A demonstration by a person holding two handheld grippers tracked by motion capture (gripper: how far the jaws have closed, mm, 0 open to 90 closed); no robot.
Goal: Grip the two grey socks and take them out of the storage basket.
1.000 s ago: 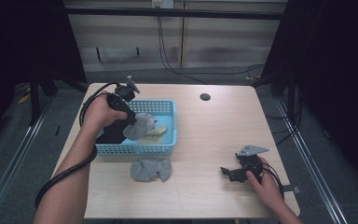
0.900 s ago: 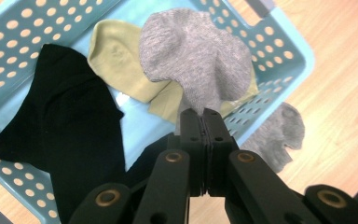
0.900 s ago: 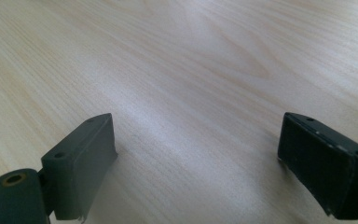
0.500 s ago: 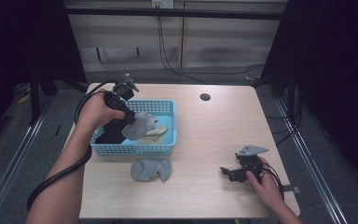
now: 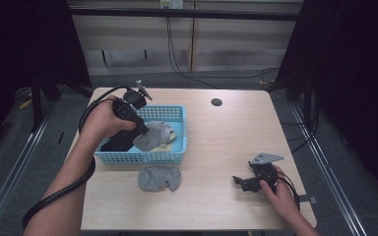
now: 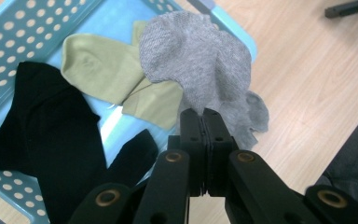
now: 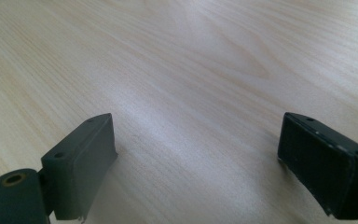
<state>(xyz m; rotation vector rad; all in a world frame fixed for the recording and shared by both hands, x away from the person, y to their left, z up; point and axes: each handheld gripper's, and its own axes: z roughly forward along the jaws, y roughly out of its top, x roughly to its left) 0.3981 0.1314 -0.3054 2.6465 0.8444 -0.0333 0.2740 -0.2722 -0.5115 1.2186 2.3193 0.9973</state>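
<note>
While my left gripper (image 5: 139,129) hangs over the blue basket (image 5: 177,156) at the table's left, its jaws are pinched tight on a grey sock (image 5: 152,136), which dangles clear of the pile below. From the left gripper view, the pads (image 6: 192,135) meet on a gathered fold of that sock (image 6: 200,70), and the cloth fans out above them. Under it in the basket (image 6: 9,42) lie a pale green sock (image 6: 107,70) and a black sock (image 6: 46,135), the green one partly covered by the grey. Just in front of the basket, a second grey sock (image 5: 159,179) lies crumpled on the wooden table (image 5: 226,142). Farther right, near the table's front edge, my right gripper (image 5: 238,181) rests low on the wood with a hand (image 5: 280,194) behind it. Its jaws stand wide apart with nothing between them, and the right gripper view looks out across bare tabletop (image 7: 191,70).
</note>
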